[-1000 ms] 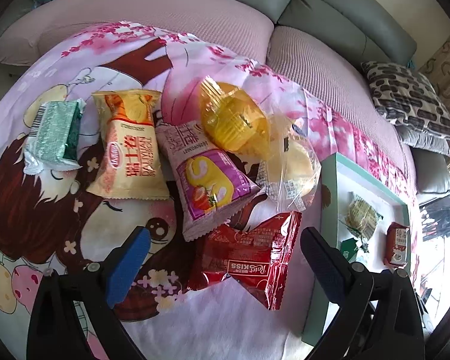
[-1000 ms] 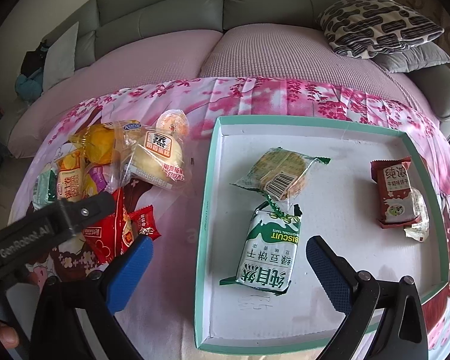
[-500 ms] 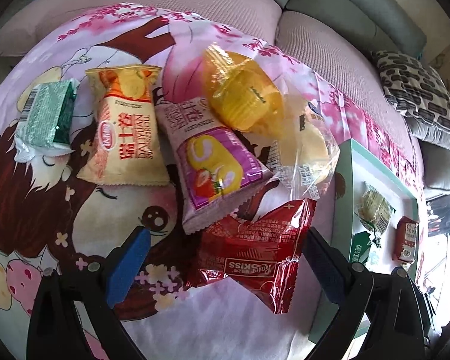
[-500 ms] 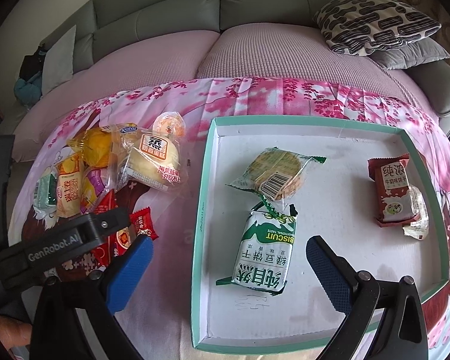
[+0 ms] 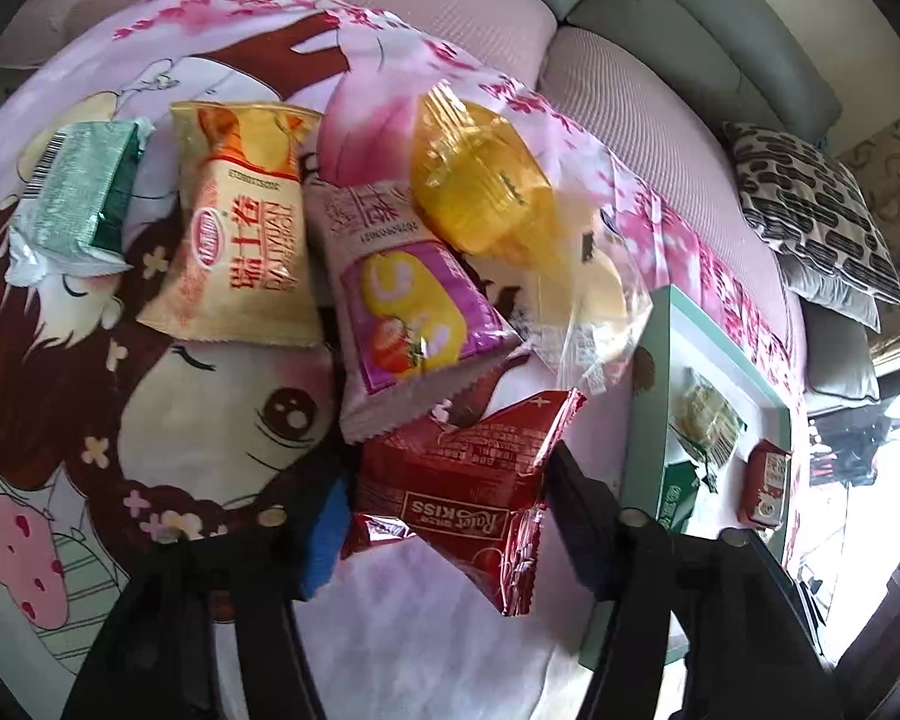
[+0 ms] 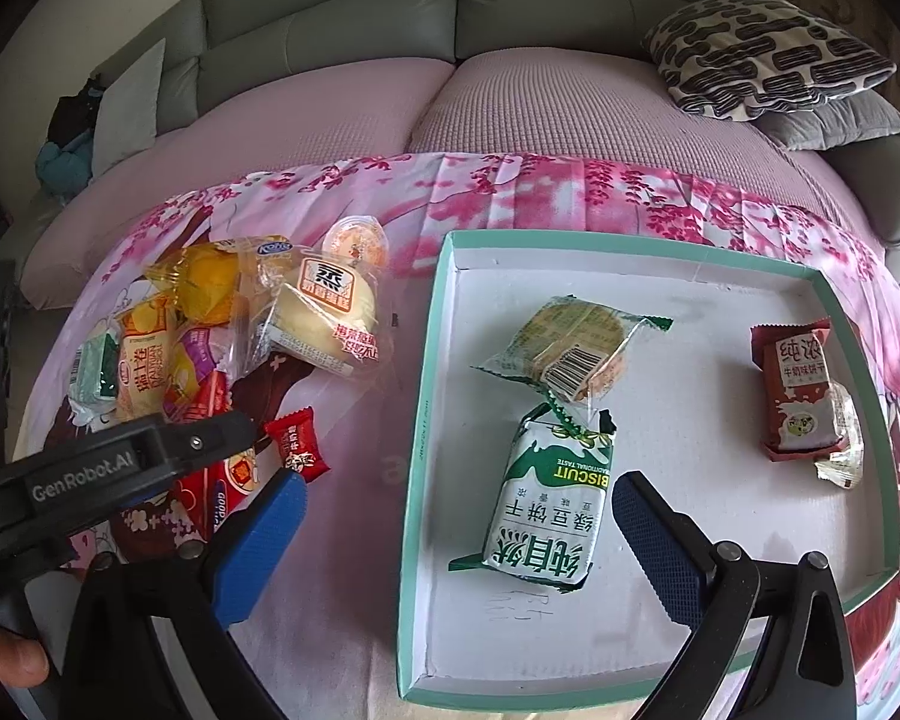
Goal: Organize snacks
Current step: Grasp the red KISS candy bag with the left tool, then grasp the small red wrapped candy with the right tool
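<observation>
A red "Kiss" snack packet (image 5: 462,480) lies at the near end of a snack pile on the pink cartoon cloth. My left gripper (image 5: 450,516) is closing, its blue pads pressing both sides of that packet. Behind it lie a purple roll-cake packet (image 5: 408,312), a yellow packet (image 5: 246,240), a green packet (image 5: 72,210) and a yellow cake in clear wrap (image 5: 480,180). My right gripper (image 6: 462,540) hangs open over the left part of the teal-rimmed tray (image 6: 432,420), above a green biscuit packet (image 6: 546,498). The tray also holds a round biscuit pack (image 6: 570,348) and a red biscuit pack (image 6: 798,396).
A wrapped steamed cake (image 6: 324,318), a jelly cup (image 6: 354,243) and a small red candy (image 6: 297,441) lie left of the tray. A grey sofa with a patterned cushion (image 6: 768,54) runs behind. A person's thumb (image 6: 6,654) shows at the lower left.
The left gripper's jaws came from wide apart inward onto the red packet, and its view drew closer to the pile. The right gripper stayed put.
</observation>
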{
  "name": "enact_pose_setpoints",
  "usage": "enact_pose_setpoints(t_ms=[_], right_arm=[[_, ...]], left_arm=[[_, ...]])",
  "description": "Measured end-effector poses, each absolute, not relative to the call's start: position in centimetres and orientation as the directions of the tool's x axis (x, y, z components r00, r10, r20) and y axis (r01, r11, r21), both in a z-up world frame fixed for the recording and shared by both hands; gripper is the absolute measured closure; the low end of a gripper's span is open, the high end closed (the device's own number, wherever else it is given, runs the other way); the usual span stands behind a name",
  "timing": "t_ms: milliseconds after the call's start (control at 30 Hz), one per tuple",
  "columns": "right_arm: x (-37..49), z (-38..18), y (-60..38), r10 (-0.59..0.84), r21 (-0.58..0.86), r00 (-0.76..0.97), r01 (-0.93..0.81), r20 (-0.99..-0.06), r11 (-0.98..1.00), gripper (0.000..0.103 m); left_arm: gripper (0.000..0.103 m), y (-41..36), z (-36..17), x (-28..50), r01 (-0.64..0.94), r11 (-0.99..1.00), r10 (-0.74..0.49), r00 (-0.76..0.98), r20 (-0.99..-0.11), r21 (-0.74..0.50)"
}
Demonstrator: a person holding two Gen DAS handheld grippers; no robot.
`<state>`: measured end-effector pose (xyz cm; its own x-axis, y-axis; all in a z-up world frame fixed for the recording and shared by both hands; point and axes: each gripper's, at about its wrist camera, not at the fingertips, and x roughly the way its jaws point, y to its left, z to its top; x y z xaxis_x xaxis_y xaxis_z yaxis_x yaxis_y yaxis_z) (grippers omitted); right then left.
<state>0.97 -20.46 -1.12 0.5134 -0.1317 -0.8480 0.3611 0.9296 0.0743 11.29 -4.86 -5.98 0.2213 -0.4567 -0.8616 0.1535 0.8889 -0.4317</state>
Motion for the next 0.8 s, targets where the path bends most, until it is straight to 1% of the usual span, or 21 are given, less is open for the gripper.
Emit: enact_pose_setpoints(t_ms=[133, 333, 433, 533, 700, 800], right_arm=[[1.0, -1.1, -20.1, -0.130, 0.071, 0.518, 0.351, -0.845, 0.934, 0.000], [1.4, -1.2, -19.1, -0.123, 0.061, 0.530, 0.316, -0.839, 0.947, 0.000], [1.5, -1.1, -18.6, -0.117, 0.058, 0.541, 0.296, -0.833, 0.953, 0.001], [1.7, -1.0, -17.9, -0.112, 0.055, 0.557, 0.273, -0.823, 0.960, 0.005], [2.2, -0.9, -16.5, -0.073, 0.066, 0.584, 0.214, -0.808, 0.975, 0.017], [2.5, -1.0, -15.7, -0.055, 0.062, 0.592, 0.176, -0.804, 0.982, 0.022]], left_arm=[[0.043, -4.6, -5.8, 11.2, 0.148, 0.888, -0.458, 0.229, -0.859, -0.434], [0.043, -3.2, -5.2, 11.5, 0.106, 0.907, -0.421, 0.266, -0.867, -0.408], [0.043, -2.5, -5.2, 11.7, 0.084, 0.905, -0.423, 0.272, -0.864, -0.417], [0.043, -1.8, -5.0, 11.8, 0.070, 0.902, -0.427, 0.279, -0.860, -0.425], [0.043, -0.4, -4.7, 11.6, 0.051, 0.898, -0.432, 0.288, -0.855, -0.436], [0.043, -0.6, -4.7, 11.7, 0.041, 0.899, -0.429, 0.292, -0.855, -0.437]])
